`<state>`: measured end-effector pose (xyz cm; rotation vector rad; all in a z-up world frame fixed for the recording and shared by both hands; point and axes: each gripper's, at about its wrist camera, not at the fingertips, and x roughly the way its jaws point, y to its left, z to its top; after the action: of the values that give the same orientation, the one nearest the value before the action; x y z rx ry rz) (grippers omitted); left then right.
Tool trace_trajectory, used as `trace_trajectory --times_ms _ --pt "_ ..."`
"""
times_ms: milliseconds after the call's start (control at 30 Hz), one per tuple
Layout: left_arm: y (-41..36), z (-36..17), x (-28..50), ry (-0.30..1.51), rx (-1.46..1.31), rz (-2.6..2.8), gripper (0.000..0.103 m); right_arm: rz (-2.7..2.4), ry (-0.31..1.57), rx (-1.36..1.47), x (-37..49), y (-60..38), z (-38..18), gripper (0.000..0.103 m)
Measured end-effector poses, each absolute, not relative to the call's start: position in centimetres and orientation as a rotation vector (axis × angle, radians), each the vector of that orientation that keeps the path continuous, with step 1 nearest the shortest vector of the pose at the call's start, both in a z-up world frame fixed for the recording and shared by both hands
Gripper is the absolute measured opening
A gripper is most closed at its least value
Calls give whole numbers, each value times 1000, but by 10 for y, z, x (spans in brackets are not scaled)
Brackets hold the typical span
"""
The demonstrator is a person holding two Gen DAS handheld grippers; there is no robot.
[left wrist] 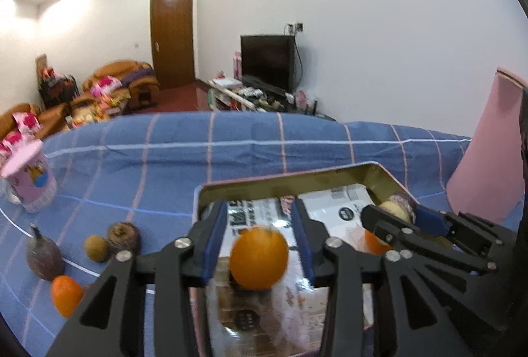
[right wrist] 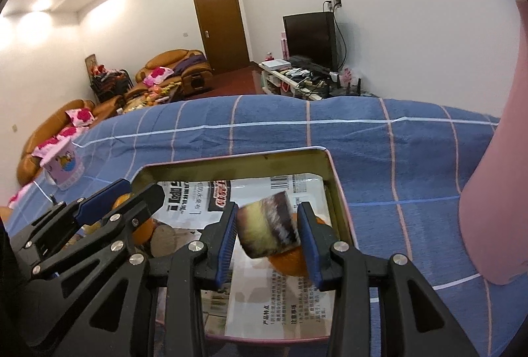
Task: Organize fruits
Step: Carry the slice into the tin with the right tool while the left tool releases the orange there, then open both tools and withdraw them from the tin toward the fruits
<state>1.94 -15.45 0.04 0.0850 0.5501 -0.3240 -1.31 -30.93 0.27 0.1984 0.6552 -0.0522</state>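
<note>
A gold-lined tin [left wrist: 280, 180] with a pink rim [right wrist: 231, 159] lies on the blue checked cloth, its floor covered by printed packets. My left gripper [left wrist: 259, 241] hangs over it, open: an orange [left wrist: 259, 258], slightly blurred, sits between the blue pads with a gap on each side. My right gripper [right wrist: 267, 235] is shut on a purple-skinned, yellow-fleshed fruit piece [right wrist: 269, 225] above another orange [right wrist: 287, 264] in the tin's right corner. The left wrist view shows the right gripper [left wrist: 396, 215] beside mine, and the right wrist view shows the left gripper [right wrist: 132, 195].
Loose fruit lies on the cloth to the left: an orange [left wrist: 66, 294], a kiwi [left wrist: 95, 248], a round purple fruit [left wrist: 123, 236] and a dark stemmed one [left wrist: 43, 254]. A pink tub [left wrist: 29, 182] stands far left. A tall pink lid [left wrist: 488, 152] leans at the right.
</note>
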Motion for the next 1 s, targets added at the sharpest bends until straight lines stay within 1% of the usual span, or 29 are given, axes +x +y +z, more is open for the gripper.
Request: trace_trajectory --times_ms 33,100,133,200,233,267,300,333,433,533,600,633,667,833,1000 --pt "-153 2 18 533 92 -304 55 -47 653 212 -13 -311 3 40" --pt "-148 6 15 502 88 -277 71 -33 643 243 -15 -314 4 41" --pt "-144 8 14 487 75 -267 75 -30 640 253 -17 -315 5 42" --pt "-138 10 13 470 44 -260 90 -20 632 289 -19 -320 6 45" --pt "-133 12 13 461 24 -251 92 -14 629 304 -19 -321 6 50" --pt "-129 15 14 451 8 -245 97 -11 621 323 -20 -324 7 55" --pt "-126 17 14 443 -8 -245 102 -1 609 339 -22 -325 8 56" --pt "-123 18 14 437 -22 -248 103 7 600 347 -23 -326 10 59" --pt "-112 23 12 421 -55 -249 103 10 538 358 -32 -328 19 67" --pt "-102 27 11 401 -56 -204 103 -91 418 339 -53 -330 34 70" --pt "-94 27 12 395 -61 -186 103 -179 348 326 -64 -334 39 82" --pt "-91 26 14 398 -58 -177 103 -207 329 328 -68 -336 41 90" --pt "-90 25 15 403 -53 -169 103 -245 300 345 -73 -340 41 92" --pt "-87 18 13 410 7 -139 103 -272 314 400 -75 -348 35 92" --pt "-91 13 7 399 83 -115 103 -290 339 351 -75 -338 33 93"
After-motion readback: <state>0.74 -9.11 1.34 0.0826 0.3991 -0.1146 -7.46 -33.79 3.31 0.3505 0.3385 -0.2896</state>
